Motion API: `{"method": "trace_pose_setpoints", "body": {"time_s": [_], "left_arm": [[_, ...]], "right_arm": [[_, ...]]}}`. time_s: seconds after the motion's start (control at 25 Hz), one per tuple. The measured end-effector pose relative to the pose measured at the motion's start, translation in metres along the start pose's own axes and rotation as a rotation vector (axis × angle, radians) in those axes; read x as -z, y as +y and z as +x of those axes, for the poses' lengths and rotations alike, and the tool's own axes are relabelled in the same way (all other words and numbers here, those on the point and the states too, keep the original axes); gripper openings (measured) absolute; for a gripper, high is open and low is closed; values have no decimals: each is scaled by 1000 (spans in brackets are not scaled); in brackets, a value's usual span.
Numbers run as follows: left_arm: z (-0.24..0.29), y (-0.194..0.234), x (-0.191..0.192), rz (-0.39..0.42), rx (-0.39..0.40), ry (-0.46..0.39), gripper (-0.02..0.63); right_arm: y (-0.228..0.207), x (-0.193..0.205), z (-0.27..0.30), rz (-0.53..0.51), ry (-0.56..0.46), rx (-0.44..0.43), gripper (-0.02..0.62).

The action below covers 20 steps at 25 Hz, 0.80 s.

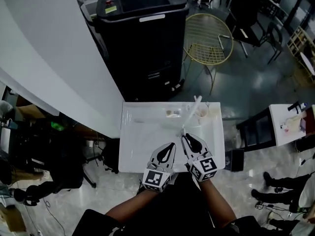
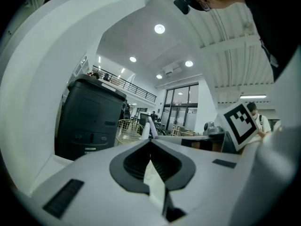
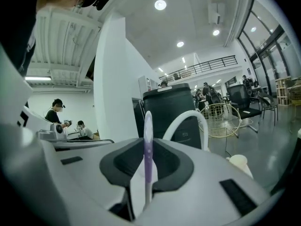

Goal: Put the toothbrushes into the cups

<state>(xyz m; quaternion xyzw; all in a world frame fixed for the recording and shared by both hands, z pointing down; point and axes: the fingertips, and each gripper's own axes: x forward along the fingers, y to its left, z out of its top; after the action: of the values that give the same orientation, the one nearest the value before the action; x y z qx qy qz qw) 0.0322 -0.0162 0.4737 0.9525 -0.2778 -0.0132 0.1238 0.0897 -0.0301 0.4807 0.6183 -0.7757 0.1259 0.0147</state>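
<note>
The right gripper (image 1: 185,137) has its fingers closed on the lower end of a white and purple toothbrush (image 3: 147,140). The brush rises from the grip and leans away toward the far right of the worktop (image 1: 140,146), its tip close by the cup (image 1: 202,112) that stands there. The left gripper (image 1: 172,145) rests just left of it, fingers brought together on nothing.

The grip is low on a thin handle, so most of the brush hangs out beyond the fingers. Any knock against the cup's rim would likely swing it round in the grip or pull it free. The cup looks light and sits near the far right edge of the worktop. A push from the side rather than a drop from above could tip it or slide it off. Letting go before the end is well inside the rim would leave the brush lying on the worktop.

A small pale thing (image 1: 172,113) lies left of the cup; it may be a second cup, but it is too blurred to say.

No writing can be read. The black machine (image 1: 142,48) beyond the worktop carries a white strip label (image 1: 152,18), illegible here. The grippers' cubes bear only square markers.
</note>
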Motion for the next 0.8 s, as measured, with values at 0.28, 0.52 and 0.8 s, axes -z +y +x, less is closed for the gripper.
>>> {"method": "trace_pose_setpoints", "body": {"time_s": [0.28, 0.52, 0.8], "left_arm": [[75, -52, 12, 32, 12, 80, 13], [134, -77, 20, 39, -11, 93, 13], [193, -86, 36, 36, -52, 85, 12]], "right_arm": [[-78, -16, -27, 17, -28, -3, 72], [-144, -21, -31, 35, -26, -19, 72], [-216, -24, -21, 44, -30, -29, 72]]}}
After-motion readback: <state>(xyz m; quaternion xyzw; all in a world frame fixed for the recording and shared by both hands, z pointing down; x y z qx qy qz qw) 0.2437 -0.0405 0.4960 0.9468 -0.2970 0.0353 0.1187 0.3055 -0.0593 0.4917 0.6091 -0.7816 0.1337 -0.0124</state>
